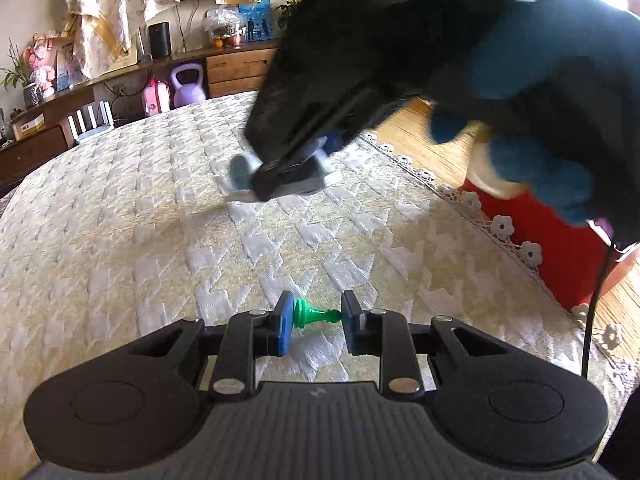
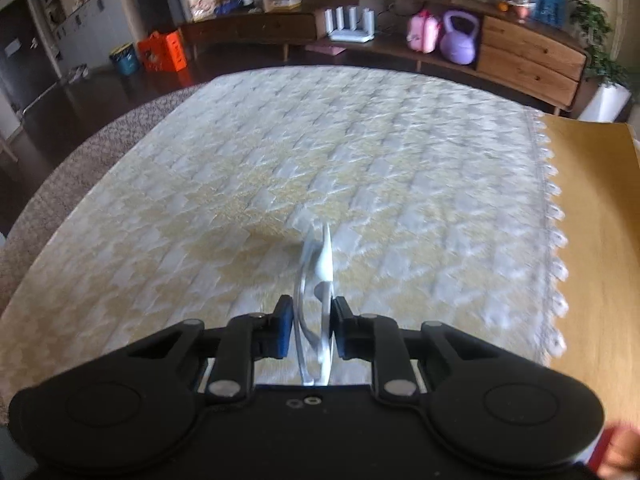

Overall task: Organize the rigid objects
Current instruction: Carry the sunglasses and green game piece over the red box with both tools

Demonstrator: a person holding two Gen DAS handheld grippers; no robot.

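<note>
— Two tongs, both busy. What has the left gripper (image 1: pixel 316 322) got?

— A green pawn (image 1: pixel 316 314), lying sideways between the pads: its round base against the left pad, its head against the right pad. The jaws are clenched on it, above the cream patterned tablecloth (image 1: pixel 120 220).

— And ahead of those tongs?

— Further forward and slightly right, the right gripper (image 1: pixel 280 176) shows in the left wrist view, blurred, held by a hand in a blue and black glove (image 1: pixel 532 92). Something pale sits at its tip, too smeared to make out there.

— Does its own camera help?

— Yes. The right gripper (image 2: pixel 314 328) is grasping a clear plastic case (image 2: pixel 316 312) edge-on, a thin see-through shell with a white piece inside. It stands upright between the pads and sticks out forward past the fingertips, over the cloth.

— Anything to the right of the tongs?

— The lace edge of the cloth, then bare wooden table (image 2: pixel 592 240). In the left wrist view a red box (image 1: pixel 536 248) sits to the right, beyond that lace edge.

— Past the table?

— A purple kettlebell (image 2: pixel 460 42) on a low wooden shelf, far ahead of the right gripper.
</note>
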